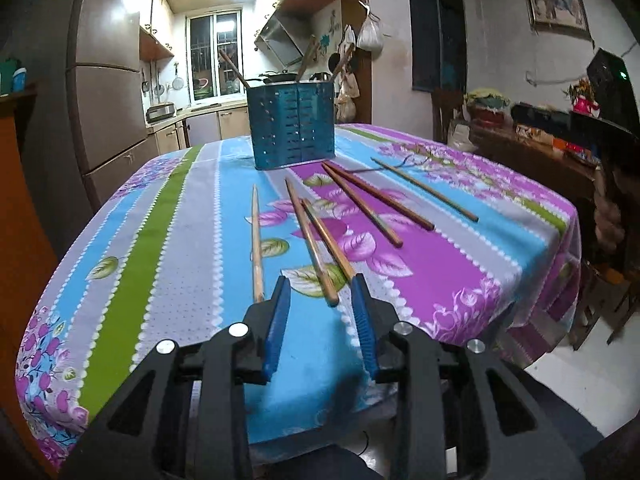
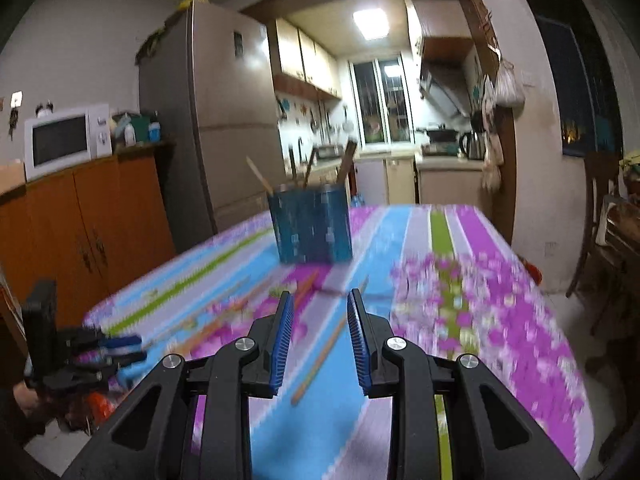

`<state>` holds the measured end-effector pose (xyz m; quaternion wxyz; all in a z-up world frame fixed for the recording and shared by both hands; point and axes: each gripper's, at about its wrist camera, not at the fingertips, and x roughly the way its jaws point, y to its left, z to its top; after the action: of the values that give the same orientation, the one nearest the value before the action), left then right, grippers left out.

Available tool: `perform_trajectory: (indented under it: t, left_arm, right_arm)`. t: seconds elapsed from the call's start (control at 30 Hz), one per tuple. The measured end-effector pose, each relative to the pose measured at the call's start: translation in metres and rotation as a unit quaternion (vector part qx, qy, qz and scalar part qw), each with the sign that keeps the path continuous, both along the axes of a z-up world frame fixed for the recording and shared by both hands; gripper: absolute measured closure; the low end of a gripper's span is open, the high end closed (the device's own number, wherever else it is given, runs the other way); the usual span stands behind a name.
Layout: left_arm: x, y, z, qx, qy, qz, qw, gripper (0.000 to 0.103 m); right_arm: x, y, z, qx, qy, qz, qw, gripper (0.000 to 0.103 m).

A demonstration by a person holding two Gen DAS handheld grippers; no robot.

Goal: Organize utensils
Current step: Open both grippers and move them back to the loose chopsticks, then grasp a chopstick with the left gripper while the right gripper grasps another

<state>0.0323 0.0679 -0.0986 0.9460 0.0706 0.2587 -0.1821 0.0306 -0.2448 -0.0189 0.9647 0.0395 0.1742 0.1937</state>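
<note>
left gripper [image 1: 322,286]: nearest thing in your left view, jaws parted with nothing between the blue pads, hanging over the table's near edge.
closest chopsticks [image 1: 320,248]: a pair just past the tips at 12 o'clock, butt ends poking into the gap between the fingers but not clamped. Another single stick [image 1: 256,244] lies at 11 o'clock.
other chopsticks [image 1: 366,204]: three more fanned out at 1 o'clock, on the purple stripe.
holder [image 1: 291,125]: blue perforated caddy at 12 o'clock, far side of the tablecloth [image 1: 168,240], a few utensils already standing in it.
right gripper [image 2: 320,300]: also open and empty, one stick [image 2: 320,356] running under it toward 12 o'clock. That view's pretty blurry.
pose: both of yours tilt gently down at the table, your left one showing at 9 o'clock in the right view.
tip: I'd say pick one stick, not two. Drop lower, centre the pads near the thick end, and squeeze only once it sits square between them.
</note>
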Motion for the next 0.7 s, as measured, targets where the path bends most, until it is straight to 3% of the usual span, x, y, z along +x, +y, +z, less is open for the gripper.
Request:
perform_trajectory:
  t: [0.13, 0.33, 0.57, 0.7]
  left_arm:
    - [-0.005, -0.001, -0.017, 0.004, 0.013, -0.003, 0.9999, 0.077]
    - [-0.001, -0.002, -0.019, -0.003, 0.006, -0.004, 1.0, 0.077]
    - [0.005, -0.004, -0.02, -0.005, -0.003, -0.008, 0.9999, 0.077]
    - [0.006, -0.004, -0.02, -0.009, -0.006, -0.008, 0.9999, 0.077]
  right_arm:
    - [-0.005, 0.008, -0.027, -0.004, 0.033, -0.004, 0.999, 0.074]
    - [-0.004, 0.028, -0.063, -0.01, 0.075, 0.0, 0.997, 0.074]
    - [0.01, 0.061, -0.084, -0.034, 0.074, -0.014, 0.997, 0.074]
    - [0.008, 0.078, -0.078, -0.038, 0.056, -0.002, 0.998, 0.076]
